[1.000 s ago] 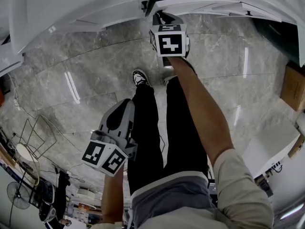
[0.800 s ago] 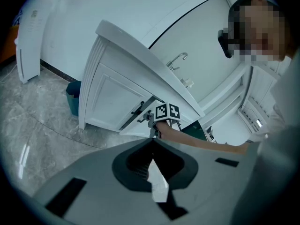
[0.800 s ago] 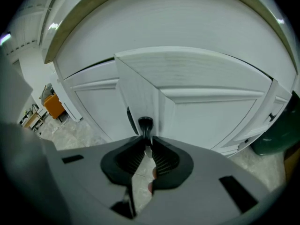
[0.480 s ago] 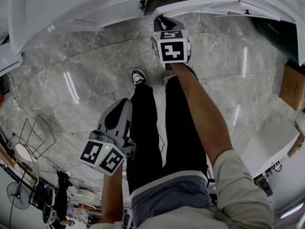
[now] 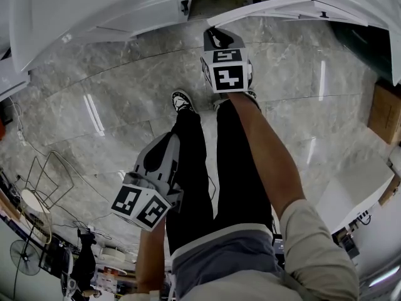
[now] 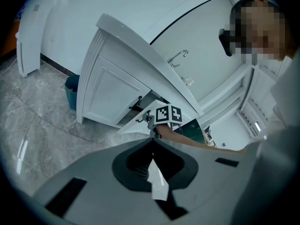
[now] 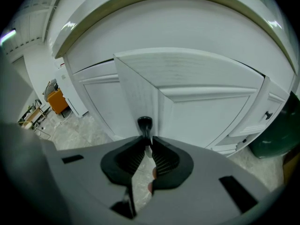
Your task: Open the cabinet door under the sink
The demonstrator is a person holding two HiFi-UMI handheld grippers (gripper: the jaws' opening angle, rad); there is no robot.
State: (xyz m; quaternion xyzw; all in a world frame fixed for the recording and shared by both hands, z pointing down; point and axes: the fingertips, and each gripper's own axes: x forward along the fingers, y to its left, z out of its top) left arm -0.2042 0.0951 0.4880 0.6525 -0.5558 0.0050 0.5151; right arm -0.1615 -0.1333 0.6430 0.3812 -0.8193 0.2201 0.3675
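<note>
The white cabinet door [image 5: 285, 9] under the sink stands partly swung out, its edge toward me. My right gripper [image 5: 212, 35] reaches to that edge, arm stretched forward. In the right gripper view the door [image 7: 206, 111] fills the middle, and the right gripper [image 7: 146, 143] is shut on its black handle [image 7: 144, 124]. My left gripper [image 5: 166, 140] hangs low beside my left leg, well away from the cabinet. In its own view the left gripper [image 6: 152, 146] is shut on nothing and looks toward the cabinet [image 6: 110, 90] and the open door [image 6: 140, 125].
The neighbouring door keeps its black handle [image 5: 184, 6] closed against the cabinet. My legs and shoes [image 5: 183, 101] stand on grey marble floor. A wire rack [image 5: 44, 174] and fan lie at the lower left, a cardboard box [image 5: 383, 113] at the right. A dark green bin [image 7: 277, 137] stands beside the cabinet.
My right gripper has drawn back toward me with the handle, and the door has swung further out. The left gripper has barely shifted.
</note>
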